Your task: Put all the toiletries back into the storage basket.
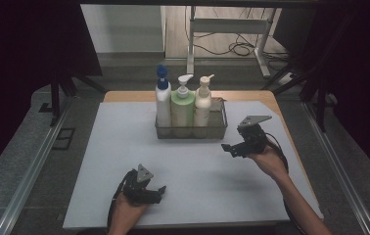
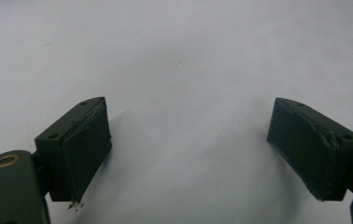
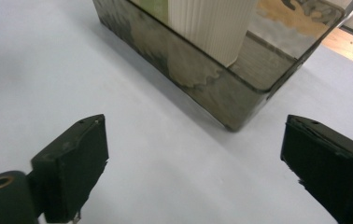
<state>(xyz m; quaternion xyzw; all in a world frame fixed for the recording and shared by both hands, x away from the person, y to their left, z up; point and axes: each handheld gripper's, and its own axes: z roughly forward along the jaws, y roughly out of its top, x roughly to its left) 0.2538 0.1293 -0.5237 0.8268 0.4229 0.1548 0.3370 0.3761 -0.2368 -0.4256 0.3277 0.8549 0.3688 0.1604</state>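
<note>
Three pump bottles stand in a row inside a dark see-through tray [image 1: 191,132] at the middle back of the mat: a white one with a blue pump [image 1: 162,100], a green one [image 1: 182,106] and a cream one [image 1: 202,104]. My right gripper [image 1: 228,150] hovers just right and in front of the tray, open with nothing between its jaws. In the right gripper view the tray's corner [image 3: 202,81] and the ribbed cream bottle [image 3: 212,23] lie ahead of the open right gripper [image 3: 195,163]. My left gripper [image 1: 160,189] rests near the mat's front edge, open and holding nothing; the left gripper view has the left gripper [image 2: 191,154] over bare mat.
A pale grey mat [image 1: 124,161] covers a wooden table [image 1: 251,95]. Metal rails [image 1: 31,171] run along both sides of the table. Beyond the table a desk frame [image 1: 232,29] and cables [image 1: 242,49] stand on the floor.
</note>
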